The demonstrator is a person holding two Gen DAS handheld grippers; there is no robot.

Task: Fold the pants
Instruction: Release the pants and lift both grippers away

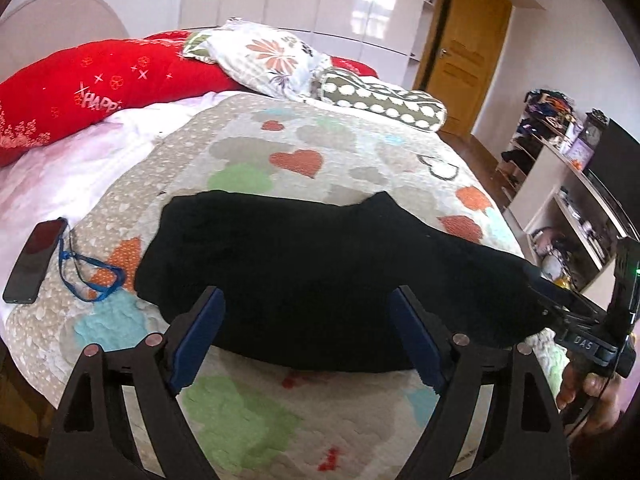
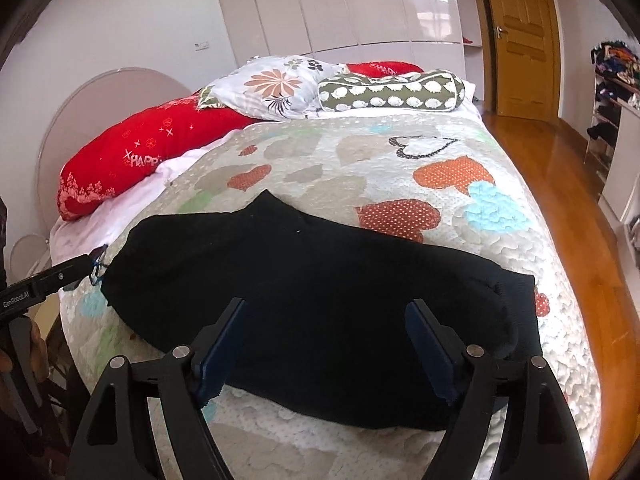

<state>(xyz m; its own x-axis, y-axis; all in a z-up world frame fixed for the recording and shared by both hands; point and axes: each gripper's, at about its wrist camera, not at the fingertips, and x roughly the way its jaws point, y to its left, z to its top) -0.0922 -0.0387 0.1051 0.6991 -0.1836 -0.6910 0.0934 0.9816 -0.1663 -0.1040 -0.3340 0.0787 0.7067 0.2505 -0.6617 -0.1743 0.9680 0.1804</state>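
Black pants (image 1: 320, 264) lie folded into a long, thick bundle across the near part of the bed (image 1: 360, 152), on a quilt printed with orange, green, blue and grey hearts. In the left wrist view the bundle runs from near the left edge of the quilt to its right edge, its near edge just beyond the fingertips.

Left gripper (image 1: 308, 320) hangs above the near edge of the pants with its blue-padded fingers (image 1: 200, 336) spread wide; nothing is pinched between them. Right gripper (image 2: 326, 332) also hangs over the near edge of the pants, fingers (image 2: 430, 348) spread apart and holding nothing. In the left wrist view the right gripper shows at the right border, with part of a hand (image 1: 588, 392) around it.

A dark phone (image 1: 34, 260) with a blue lanyard (image 1: 90, 272) lies on the bed just left of the pants, not touching them. At the far end of the bed sit a red pillow (image 1: 100, 84), a floral pillow (image 1: 264, 60) and a green bolster with white spots (image 1: 380, 100). White wardrobe doors (image 2: 340, 4) stand behind the bed, with a wooden door (image 2: 520, 36) to the right.
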